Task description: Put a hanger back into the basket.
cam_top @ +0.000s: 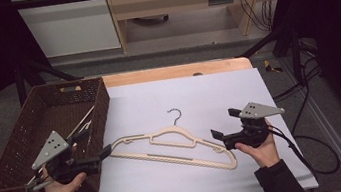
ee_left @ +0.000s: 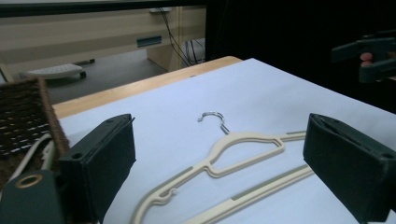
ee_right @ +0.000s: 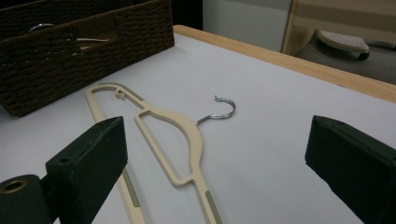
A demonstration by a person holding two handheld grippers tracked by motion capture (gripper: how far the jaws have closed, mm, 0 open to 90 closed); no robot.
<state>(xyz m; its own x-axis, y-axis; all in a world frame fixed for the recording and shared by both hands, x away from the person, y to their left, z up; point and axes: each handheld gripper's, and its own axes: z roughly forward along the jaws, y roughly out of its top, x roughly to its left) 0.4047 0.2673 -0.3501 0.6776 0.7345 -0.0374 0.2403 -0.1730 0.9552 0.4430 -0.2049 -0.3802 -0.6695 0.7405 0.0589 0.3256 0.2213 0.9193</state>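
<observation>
My left gripper [cam_top: 100,156] sits at the table's [cam_top: 218,89] eight o'clock, jaws spread wide with nothing between them, just beside the near end of the cream hanger [cam_top: 176,148]. My right gripper [cam_top: 223,126] is at four o'clock, jaws also apart and empty, close to the hanger's other end. The hanger lies flat mid-table, its metal hook [cam_top: 175,116] pointing to twelve (loose, touched by neither of my hands). The woven basket [cam_top: 9,149] stands at nine o'clock.
</observation>
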